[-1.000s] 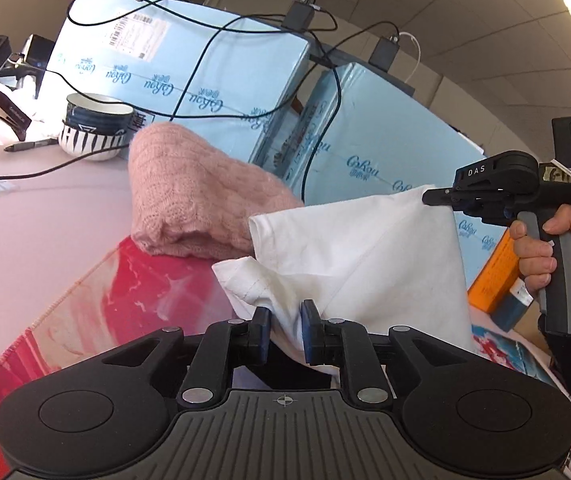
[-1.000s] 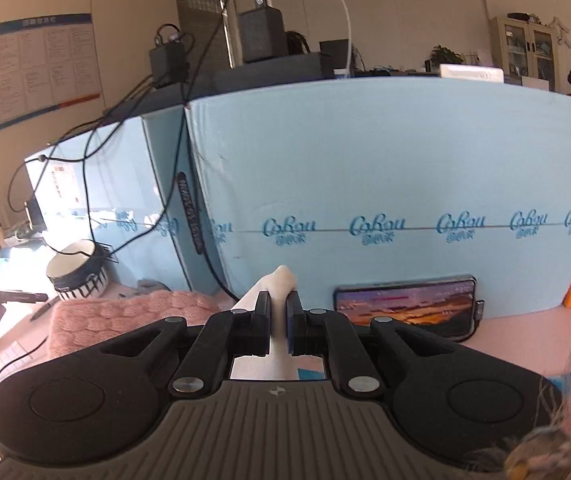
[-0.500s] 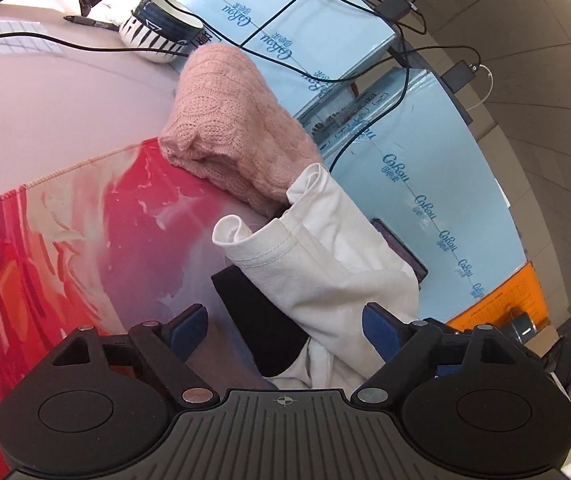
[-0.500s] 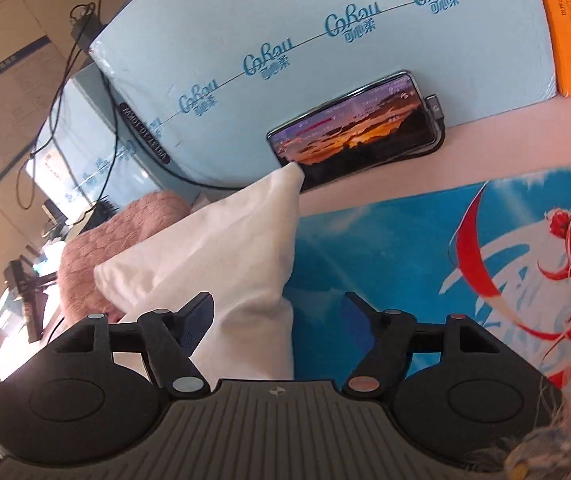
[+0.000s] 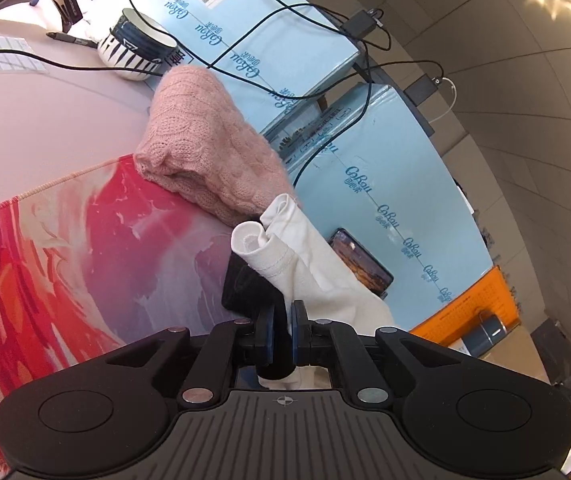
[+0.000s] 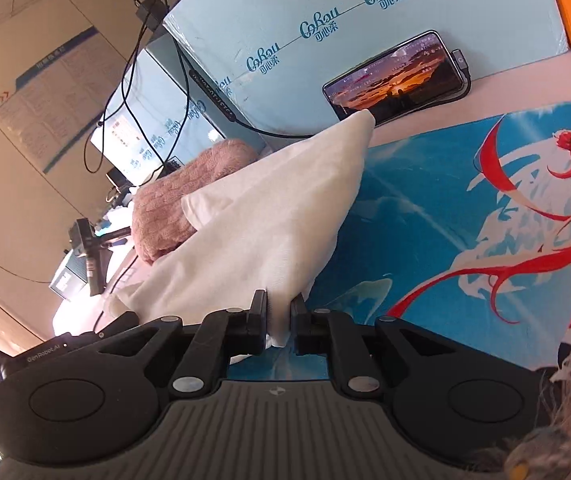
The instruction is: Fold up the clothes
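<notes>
1. My left gripper (image 5: 281, 320) has just closed, and its blue pads now pinch a fold of the white garment (image 5: 309, 276) low in the left wrist view.
2. My right gripper (image 6: 279, 312) has also just closed and clamps the near edge of the same white garment (image 6: 269, 216).
3. The garment lies on the printed desk mat (image 6: 425, 208), bunched, with a rolled hem or cuff (image 5: 257, 244) pointing away from my left gripper.
4. Its far corner (image 6: 363, 118) reaches up in front of the phone (image 6: 397, 76), which leans against a light blue box (image 6: 325, 8).
5. A folded pink knit sweater (image 5: 205, 144) sits just beyond the white garment, touching it on the left side.
6. A striped bowl (image 5: 137, 50) stands farther back on the table (image 5: 37, 112), near black cables (image 5: 269, 84).
7. Something black (image 5: 245, 288) lies under the garment beside my left gripper; I cannot tell what it is.
</notes>
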